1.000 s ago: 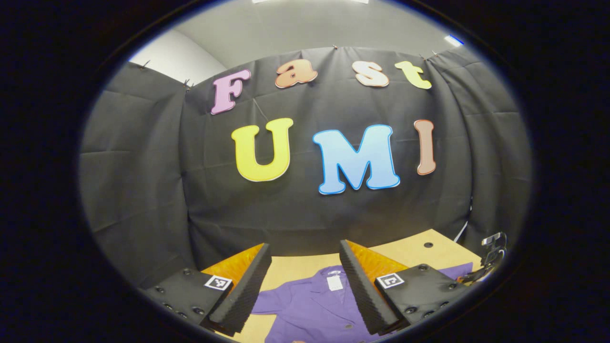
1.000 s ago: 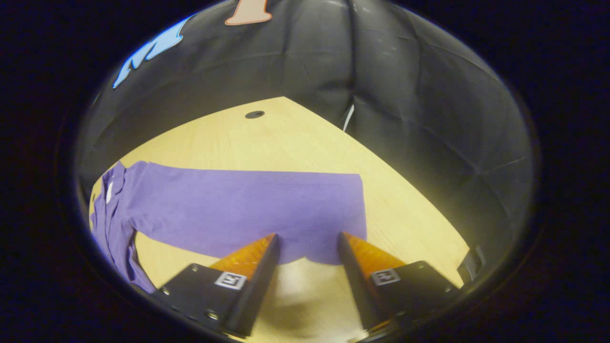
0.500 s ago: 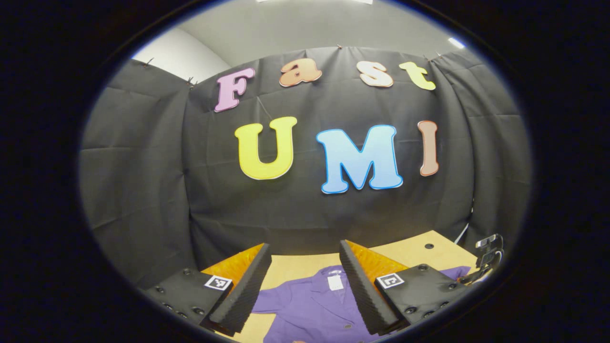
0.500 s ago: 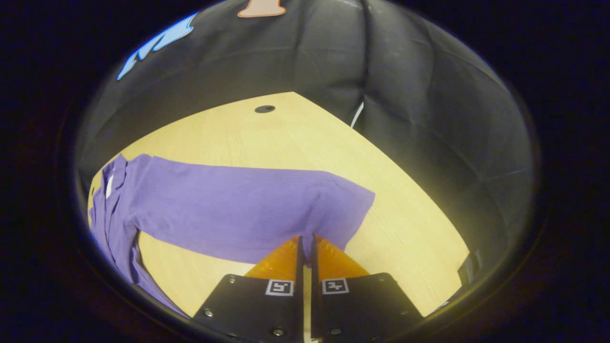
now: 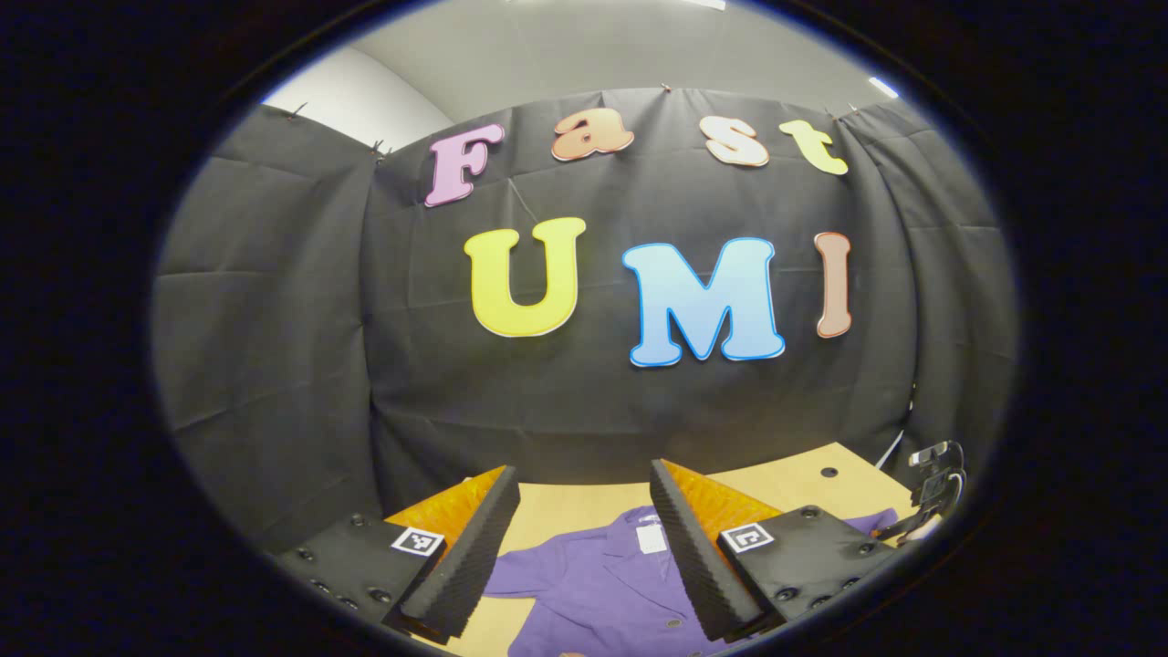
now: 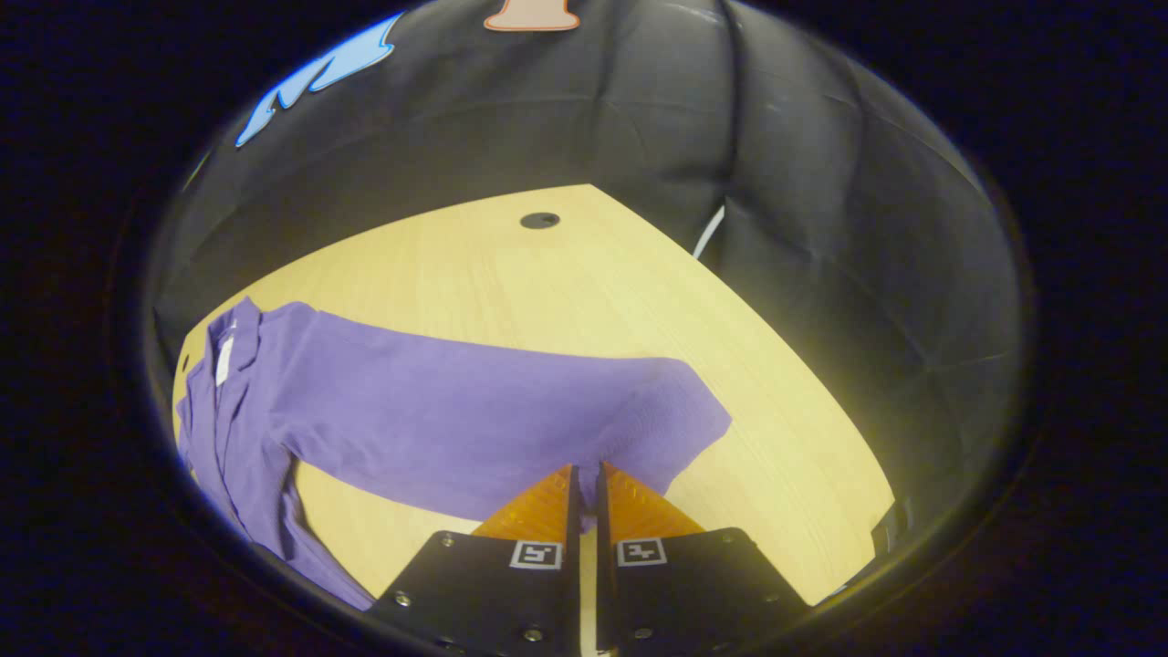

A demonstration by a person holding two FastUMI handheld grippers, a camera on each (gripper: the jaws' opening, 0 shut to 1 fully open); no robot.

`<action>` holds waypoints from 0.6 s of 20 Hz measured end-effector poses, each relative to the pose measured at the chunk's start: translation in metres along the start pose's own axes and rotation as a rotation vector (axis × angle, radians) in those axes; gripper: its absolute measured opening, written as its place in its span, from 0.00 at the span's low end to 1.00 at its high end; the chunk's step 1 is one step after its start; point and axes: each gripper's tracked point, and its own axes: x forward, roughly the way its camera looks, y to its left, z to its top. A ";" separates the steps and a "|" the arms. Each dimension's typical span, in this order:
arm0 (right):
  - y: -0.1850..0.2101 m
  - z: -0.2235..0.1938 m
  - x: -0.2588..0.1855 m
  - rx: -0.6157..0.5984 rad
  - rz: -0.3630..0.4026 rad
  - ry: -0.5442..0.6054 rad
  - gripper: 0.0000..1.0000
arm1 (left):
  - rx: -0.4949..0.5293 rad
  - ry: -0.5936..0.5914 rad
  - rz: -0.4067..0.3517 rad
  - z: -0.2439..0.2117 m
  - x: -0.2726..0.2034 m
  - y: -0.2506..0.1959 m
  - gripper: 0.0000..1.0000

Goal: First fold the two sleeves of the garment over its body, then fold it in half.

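One pale wooden table (image 6: pixel 566 274) carries my ribbed purple garment (image 6: pixel 438 411), black draped cloth behind. My right gripper (image 6: pixel 584 474) pinches its sleeve edge; my left gripper (image 5: pixel 584 511) hovers, fingers spread.

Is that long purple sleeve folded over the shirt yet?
Not yet. The sleeve lies stretched out across the table, with the right gripper shut on its cuff edge.

right hand-held gripper (image 6: pixel 584 470) pinched closed; left hand-held gripper (image 5: pixel 584 484) spread wide.
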 end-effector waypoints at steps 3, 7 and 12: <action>0.038 0.020 -0.003 -0.023 0.063 -0.038 0.07 | -0.007 -0.002 0.017 -0.003 -0.003 0.011 0.93; 0.096 0.045 -0.015 -0.058 0.142 -0.078 0.07 | -0.010 0.005 0.048 -0.008 -0.010 0.033 0.93; 0.180 0.058 -0.025 -0.107 0.245 -0.099 0.07 | -0.033 0.019 0.117 -0.019 -0.025 0.073 0.93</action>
